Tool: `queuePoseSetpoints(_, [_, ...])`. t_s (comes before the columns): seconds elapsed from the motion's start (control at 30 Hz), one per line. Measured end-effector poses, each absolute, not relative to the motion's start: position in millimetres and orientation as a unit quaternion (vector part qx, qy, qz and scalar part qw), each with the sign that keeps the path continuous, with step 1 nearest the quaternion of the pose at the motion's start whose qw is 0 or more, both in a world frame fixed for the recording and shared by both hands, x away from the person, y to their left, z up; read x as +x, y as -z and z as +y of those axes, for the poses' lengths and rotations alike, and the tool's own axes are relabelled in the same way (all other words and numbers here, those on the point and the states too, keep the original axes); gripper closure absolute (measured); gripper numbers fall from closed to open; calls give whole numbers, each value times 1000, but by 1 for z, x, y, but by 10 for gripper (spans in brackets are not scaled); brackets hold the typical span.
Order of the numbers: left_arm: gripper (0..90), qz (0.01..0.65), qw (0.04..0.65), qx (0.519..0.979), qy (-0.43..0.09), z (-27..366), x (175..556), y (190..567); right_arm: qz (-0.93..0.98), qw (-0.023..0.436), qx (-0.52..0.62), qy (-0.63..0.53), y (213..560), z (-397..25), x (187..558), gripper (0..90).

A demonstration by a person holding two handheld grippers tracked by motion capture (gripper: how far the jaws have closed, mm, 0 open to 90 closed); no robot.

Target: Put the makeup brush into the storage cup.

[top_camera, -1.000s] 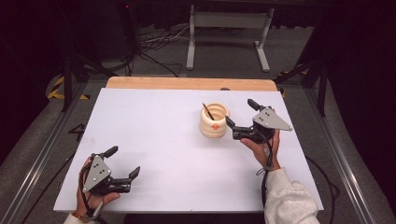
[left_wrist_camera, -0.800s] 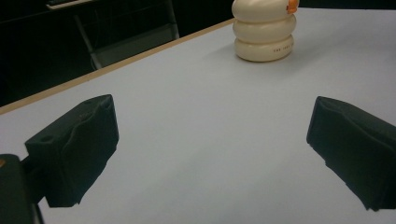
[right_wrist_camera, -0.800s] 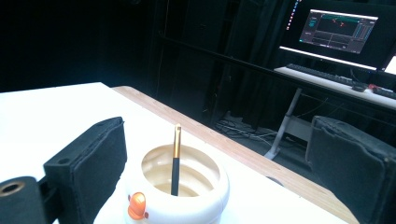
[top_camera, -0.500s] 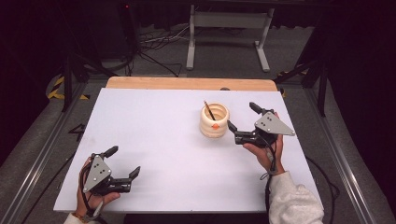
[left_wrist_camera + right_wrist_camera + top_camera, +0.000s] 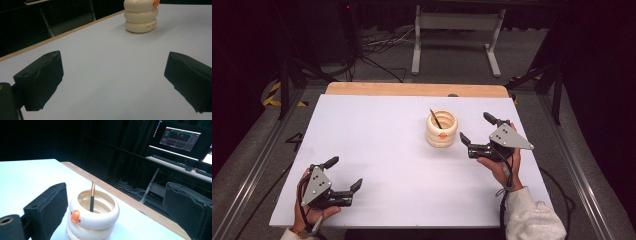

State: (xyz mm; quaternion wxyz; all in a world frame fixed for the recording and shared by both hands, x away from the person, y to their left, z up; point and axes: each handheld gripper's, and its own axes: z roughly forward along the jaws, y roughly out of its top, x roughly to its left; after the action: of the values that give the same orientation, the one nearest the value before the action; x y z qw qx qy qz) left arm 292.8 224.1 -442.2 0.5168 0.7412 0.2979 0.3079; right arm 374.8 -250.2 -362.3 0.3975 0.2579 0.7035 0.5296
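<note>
The right gripper point(image 5: 475, 130) is holding its 2 jaws spread wide, empty, just beside the cream ribbed holder point(image 5: 441, 128), which is standing right of centre on the white table point(image 5: 377, 135). A thin brush point(image 5: 92, 195) is leaning upright inside it. Judging by this, the step is reaching for the brush: the jaws should be rising above the rim and closing on the stem without nudging the holder. The left gripper point(image 5: 343, 174) is also spread and empty, resting well apart at the near left corner.
</note>
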Motion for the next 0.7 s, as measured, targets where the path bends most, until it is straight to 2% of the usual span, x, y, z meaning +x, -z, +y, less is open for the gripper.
queuePoseSetpoints(0.7, [31, 298, 516, 742, -308, 223, 293, 442, 701, 405, 251, -530, 365, -267, 359, 61])
